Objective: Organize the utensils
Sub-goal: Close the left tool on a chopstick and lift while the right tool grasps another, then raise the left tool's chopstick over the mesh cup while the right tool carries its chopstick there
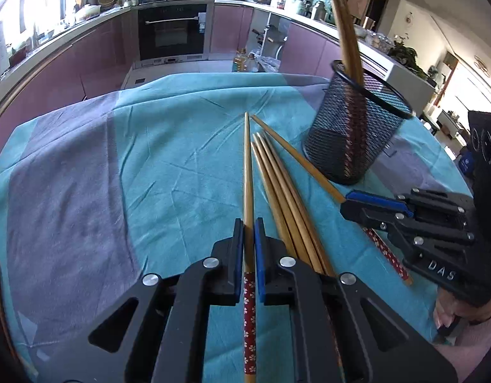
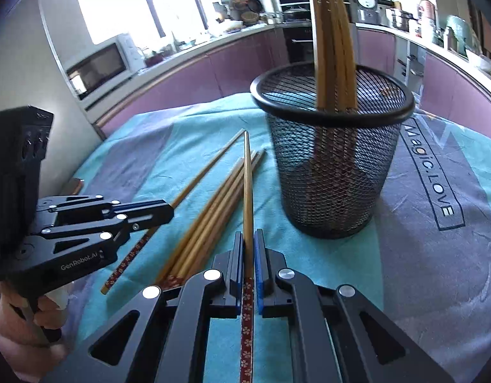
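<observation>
Two grippers, left gripper (image 1: 249,233) and right gripper (image 2: 249,245), each clamping one chopstick (image 1: 248,172), mesh holder (image 1: 357,127) near.

My left tongs (image 2: 156,212) read "GenRobot.AI"; the cloth (image 2: 436,191) at far right reads "Magic.LOVE"; right tongs (image 1: 357,206) show "DAS".

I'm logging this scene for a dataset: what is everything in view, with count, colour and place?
wire-mesh cup holder: one, black, upright on the cloth
wooden chopsticks in holder: about four, tan, standing
loose wooden chopsticks: three or four, tan, bundled on the cloth between the grippers
gripped chopsticks: two, tan with red floral ends, one per gripper
tablecloth: one, teal and grey, over the table
oven: one, black, far wall
microwave: one, white, counter
left gripper: black, blue pads, shut on one chopstick
right gripper: same, shut on the other
hand: one, holding the left gripper
</observation>
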The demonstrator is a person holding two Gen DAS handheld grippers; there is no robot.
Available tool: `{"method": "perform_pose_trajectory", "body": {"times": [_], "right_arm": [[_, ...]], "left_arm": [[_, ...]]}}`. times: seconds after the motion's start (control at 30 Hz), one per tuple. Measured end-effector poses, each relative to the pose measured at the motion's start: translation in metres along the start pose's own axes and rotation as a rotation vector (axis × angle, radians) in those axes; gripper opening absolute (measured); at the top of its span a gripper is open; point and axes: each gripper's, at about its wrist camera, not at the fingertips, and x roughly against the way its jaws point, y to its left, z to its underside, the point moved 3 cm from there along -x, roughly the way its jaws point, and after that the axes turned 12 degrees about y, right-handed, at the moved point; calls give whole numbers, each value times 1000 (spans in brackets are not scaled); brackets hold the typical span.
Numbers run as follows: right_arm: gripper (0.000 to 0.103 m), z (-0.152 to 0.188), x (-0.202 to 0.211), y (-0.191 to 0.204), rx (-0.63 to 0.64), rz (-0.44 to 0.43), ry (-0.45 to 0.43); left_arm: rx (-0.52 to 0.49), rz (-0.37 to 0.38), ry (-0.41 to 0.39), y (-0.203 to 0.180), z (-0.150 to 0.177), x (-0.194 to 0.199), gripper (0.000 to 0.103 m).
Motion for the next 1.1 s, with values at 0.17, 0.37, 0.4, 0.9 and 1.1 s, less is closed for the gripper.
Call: {"method": "perform_pose_trajectory", "body": {"times": [0.17,0.37,0.4,0.9,1.1], "right_arm": [[6,7,-1,5,35,-26,43],[8,8,-9,7,51,-8,85],[9,7,-10,8,55,-1,86],[6,-21,-31,10,63,26,85],[6,-16,-8,10,75,-4,32]], "left_arm": [[-33,13,24,-4,12,1,8],[-89,24,54,-9,19,-1,8],[-91,20,56,-9,17,-3,9],[-94,51,85,-4,-22,-24,12],[-71,40,56,-7,-25,-19,8]]}}
